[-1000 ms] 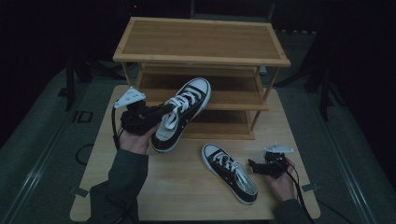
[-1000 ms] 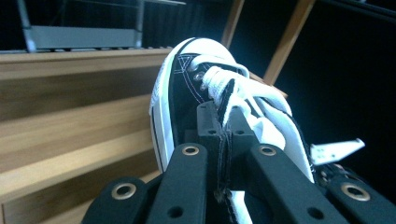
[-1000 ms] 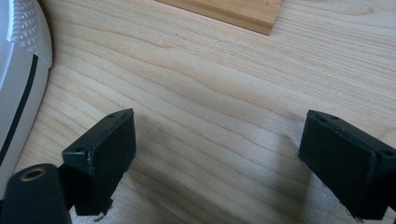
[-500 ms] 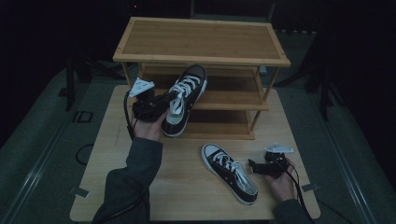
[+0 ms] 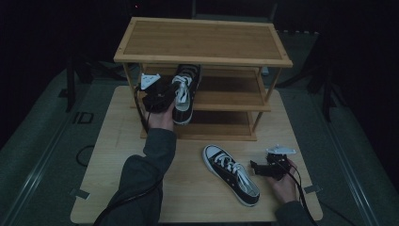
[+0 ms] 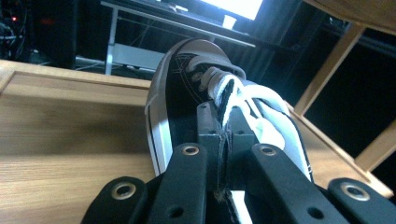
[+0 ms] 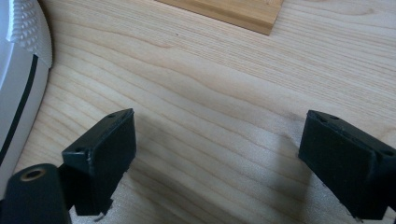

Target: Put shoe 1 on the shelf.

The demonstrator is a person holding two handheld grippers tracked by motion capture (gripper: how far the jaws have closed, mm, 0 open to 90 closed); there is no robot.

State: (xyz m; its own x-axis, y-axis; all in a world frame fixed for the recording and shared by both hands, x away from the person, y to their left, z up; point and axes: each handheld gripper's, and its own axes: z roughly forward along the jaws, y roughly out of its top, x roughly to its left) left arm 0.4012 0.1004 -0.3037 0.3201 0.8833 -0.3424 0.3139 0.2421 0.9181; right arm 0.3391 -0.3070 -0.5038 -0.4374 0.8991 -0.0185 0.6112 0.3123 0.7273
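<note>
While the left hand-held gripper (image 5: 175, 96) pinches its tongue, the sneaker (image 5: 184, 94) reaches onto the middle shelf (image 5: 226, 100).

The place looked like a darkened recording lab rather than a home: a bare wooden table (image 5: 122, 165) with a shoe rack (image 5: 202, 42) stood on grey flooring amid black stands (image 5: 70, 70), taped markers and cables, with a metal-legged desk (image 6: 140, 28) and bright screen (image 6: 233, 7) behind.

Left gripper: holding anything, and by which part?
Yes. The left gripper is shut on the sneaker, pinching its upper edge beside the laces. The right gripper is open, holding nothing.
</note>
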